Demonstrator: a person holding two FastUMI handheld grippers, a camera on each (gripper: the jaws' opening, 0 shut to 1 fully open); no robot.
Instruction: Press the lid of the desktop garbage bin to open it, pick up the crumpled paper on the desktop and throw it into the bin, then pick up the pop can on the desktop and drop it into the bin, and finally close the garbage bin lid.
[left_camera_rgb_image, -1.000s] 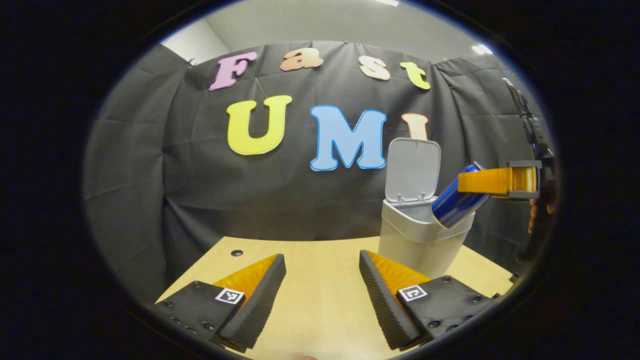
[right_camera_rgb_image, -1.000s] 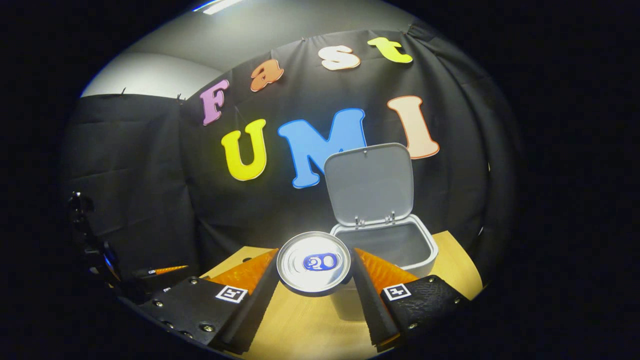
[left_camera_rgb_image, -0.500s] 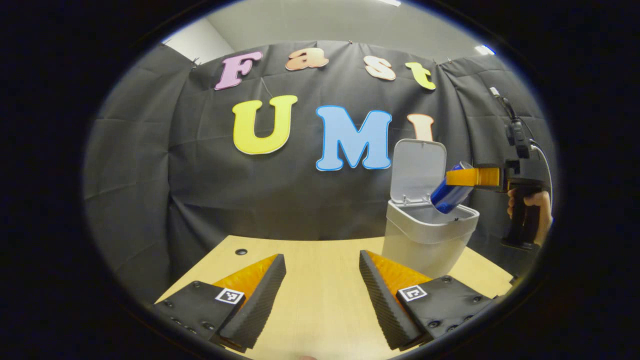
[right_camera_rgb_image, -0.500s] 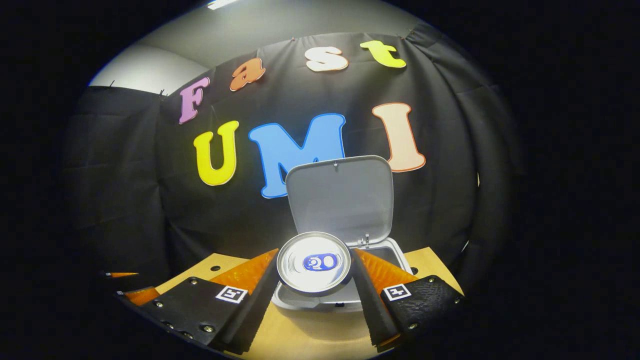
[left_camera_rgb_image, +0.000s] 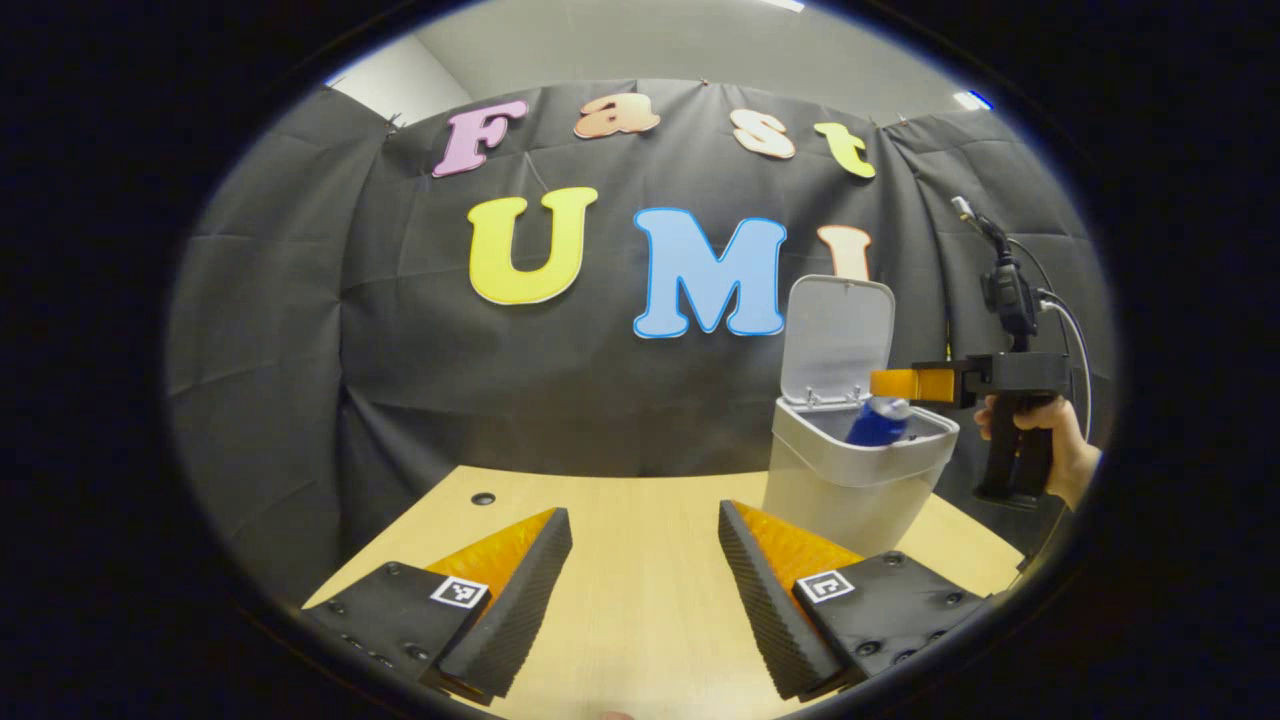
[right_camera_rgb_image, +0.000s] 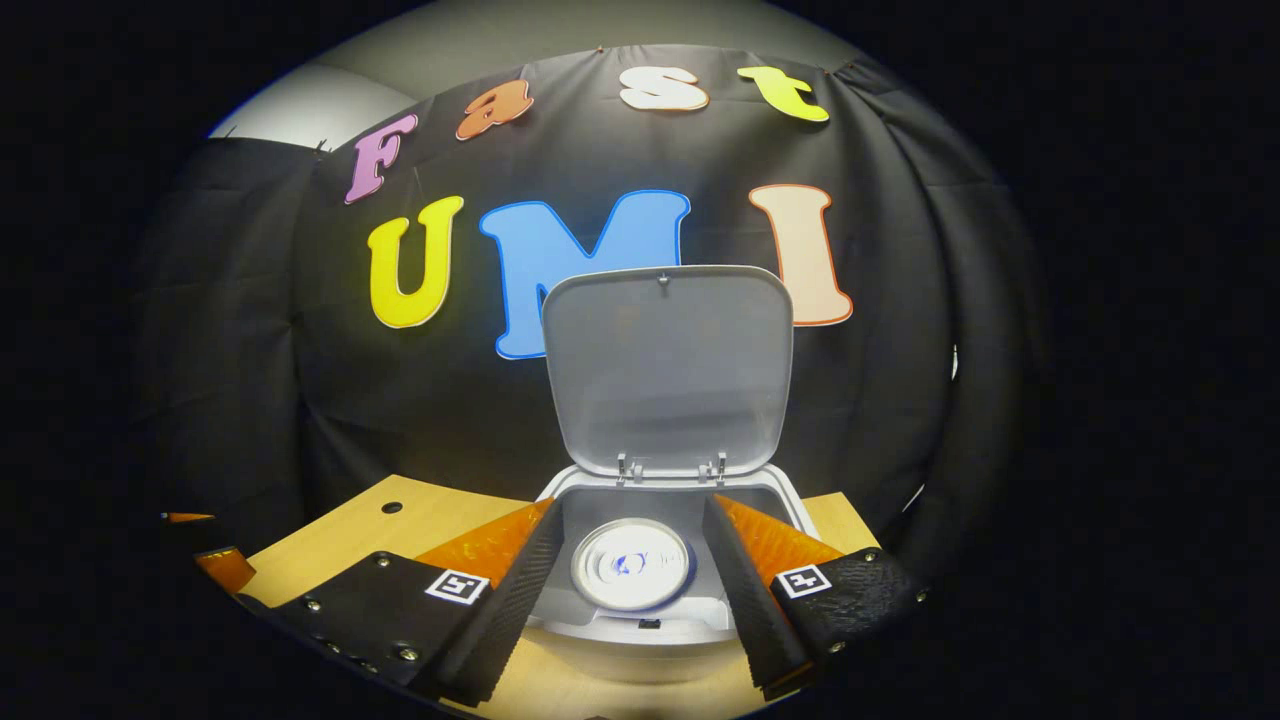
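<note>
The wooden desktop (left_camera_rgb_image: 620, 560) spreads across the lower part of the left gripper view, bare between that gripper's fingers. At about four o'clock on it stands the pale grey garbage bin (left_camera_rgb_image: 850, 490), its lid (left_camera_rgb_image: 835, 335) hinged upright against the booth wall so the mouth is free for dropping things in. In the right gripper view the same lid (right_camera_rgb_image: 668, 365) rises at twelve o'clock above the bin's rim (right_camera_rgb_image: 640, 630), and the opening sits straight ahead, which suggests the hand has lined up over it on purpose.

The right gripper (right_camera_rgb_image: 630, 590) hangs just above the mouth, fingers spread apart and gripping nothing; seen from the left gripper view it (left_camera_rgb_image: 900, 385) reaches in level from three o'clock, held by a hand (left_camera_rgb_image: 1040, 435) on its grip. The left gripper (left_camera_rgb_image: 640, 590) waits low over the desktop, aimed at the wall, jaws wide and empty, likely parked out of the way.

The pop can (right_camera_rgb_image: 632, 565) lies between the right fingers but below them, inside the bin's mouth: a round silver top with a blue mark, slightly blurred. In the left gripper view the can (left_camera_rgb_image: 878, 422) shows as a blue body with a pale end, tilted, its top poking above the rim. It appears to be dropping in. Judging from this, only shutting the lid is left.
</note>
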